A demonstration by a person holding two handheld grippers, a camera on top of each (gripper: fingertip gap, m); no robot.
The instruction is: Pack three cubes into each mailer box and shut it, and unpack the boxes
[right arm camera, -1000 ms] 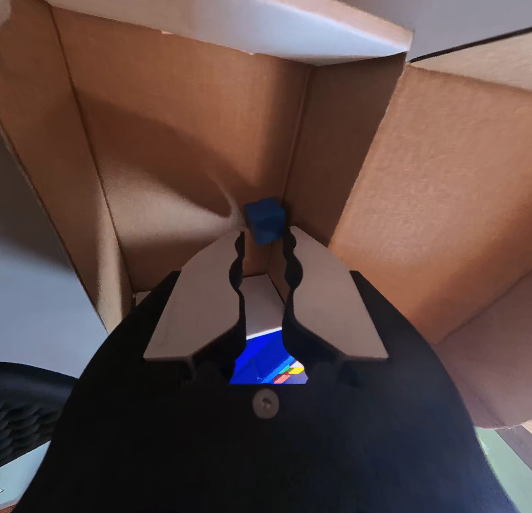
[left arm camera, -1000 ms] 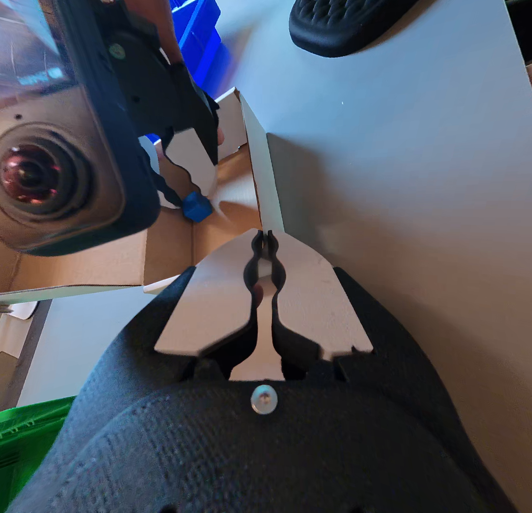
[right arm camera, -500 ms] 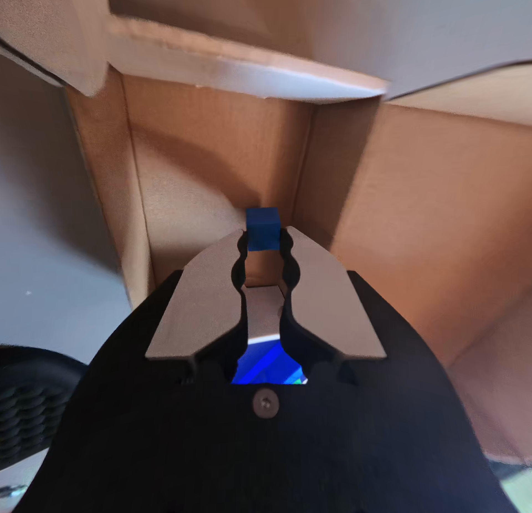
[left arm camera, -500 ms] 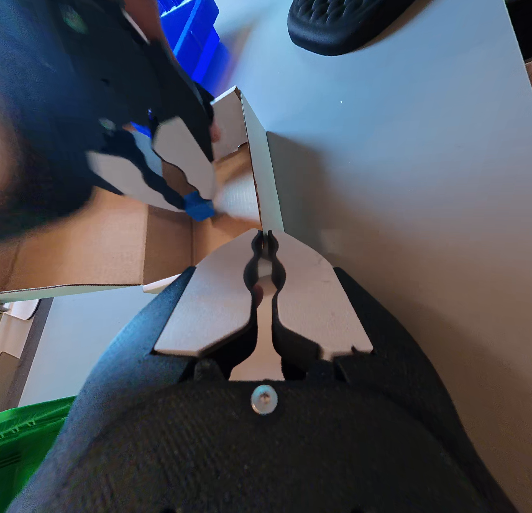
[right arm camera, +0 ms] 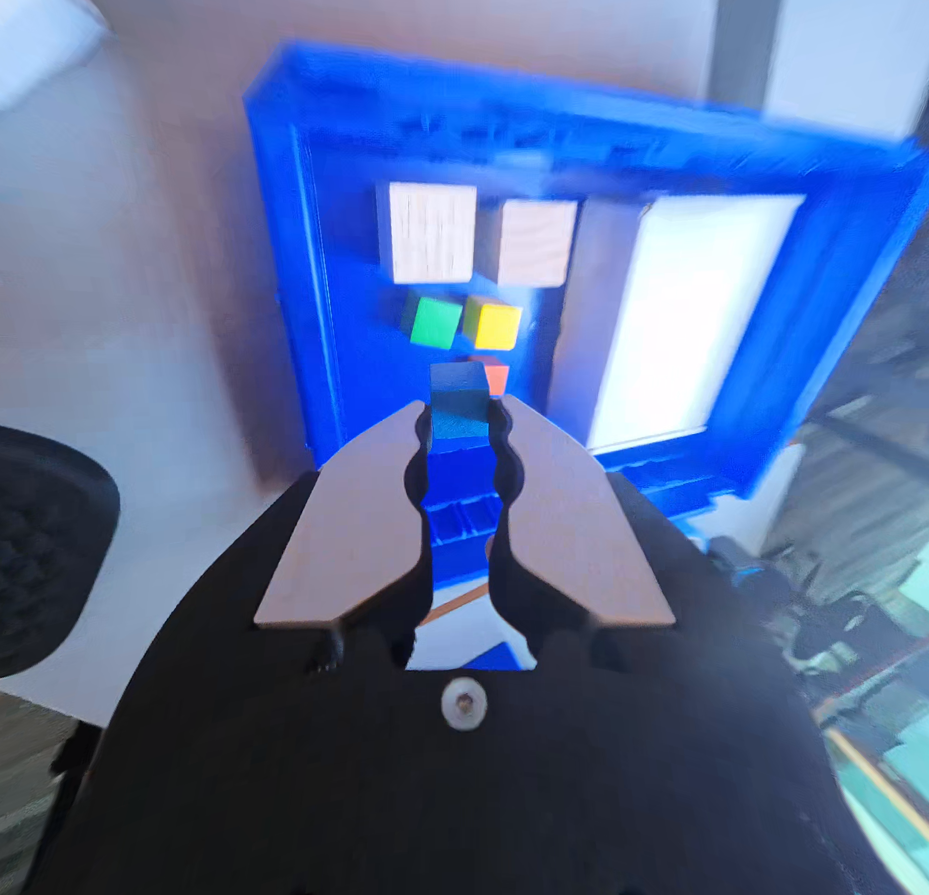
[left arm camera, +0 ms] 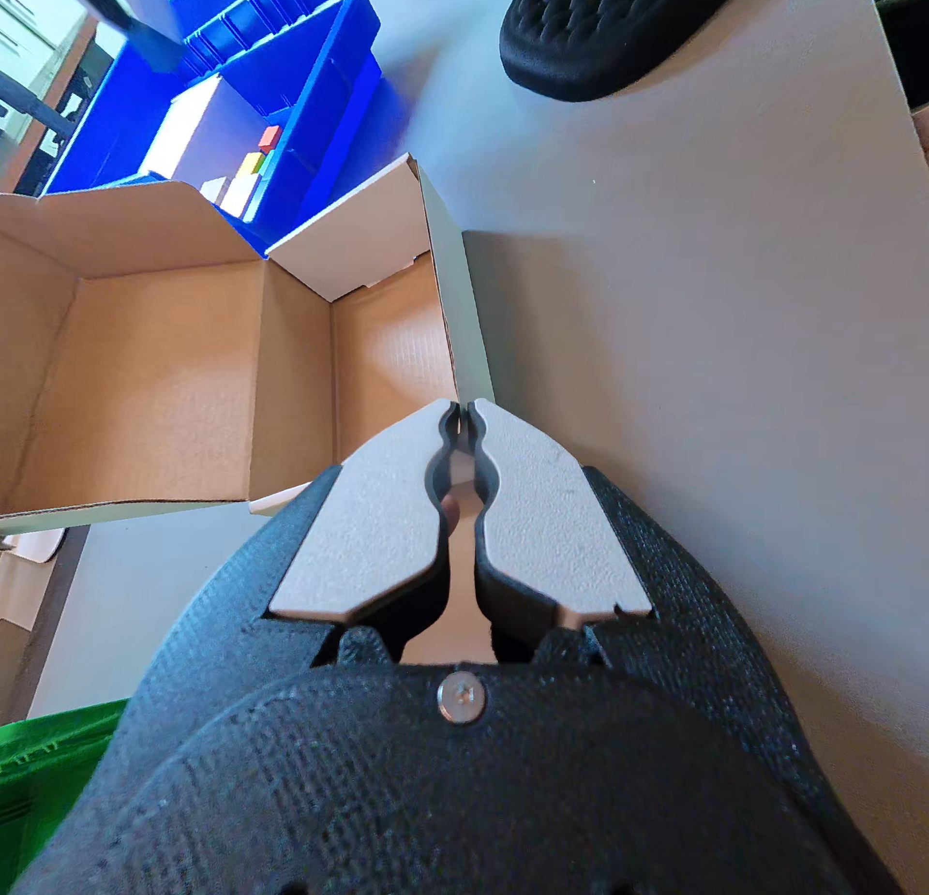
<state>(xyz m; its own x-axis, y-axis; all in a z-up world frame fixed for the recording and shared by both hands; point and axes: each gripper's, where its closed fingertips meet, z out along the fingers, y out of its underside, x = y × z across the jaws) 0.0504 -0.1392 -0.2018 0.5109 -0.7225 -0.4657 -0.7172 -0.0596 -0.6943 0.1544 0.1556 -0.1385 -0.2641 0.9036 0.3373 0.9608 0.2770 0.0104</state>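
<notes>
My left gripper (left arm camera: 463,411) is shut on the side wall (left arm camera: 455,288) of the open mailer box (left arm camera: 151,383), at its near right edge. The box shows brown inside and holds no cubes. My right gripper (right arm camera: 460,413) is shut on a blue cube (right arm camera: 460,401) and holds it above the blue bin (right arm camera: 854,247). In the bin lie a green cube (right arm camera: 435,323), a yellow cube (right arm camera: 495,325), a red cube (right arm camera: 497,376) and two larger pale wooden blocks (right arm camera: 432,232). The bin (left arm camera: 301,66) and its cubes also show in the left wrist view behind the box.
A white flat mailer (right arm camera: 668,313) lies in the bin's right part. A black ribbed pad (left arm camera: 613,21) sits on the grey table (left arm camera: 704,318) at the far right; it also shows in the right wrist view (right arm camera: 45,544). A green crate (left arm camera: 40,770) is at lower left.
My right gripper shut on the blue cube inside the box, lifted it out and carried it over the blue bin. My left gripper kept its hold on the box wall.
</notes>
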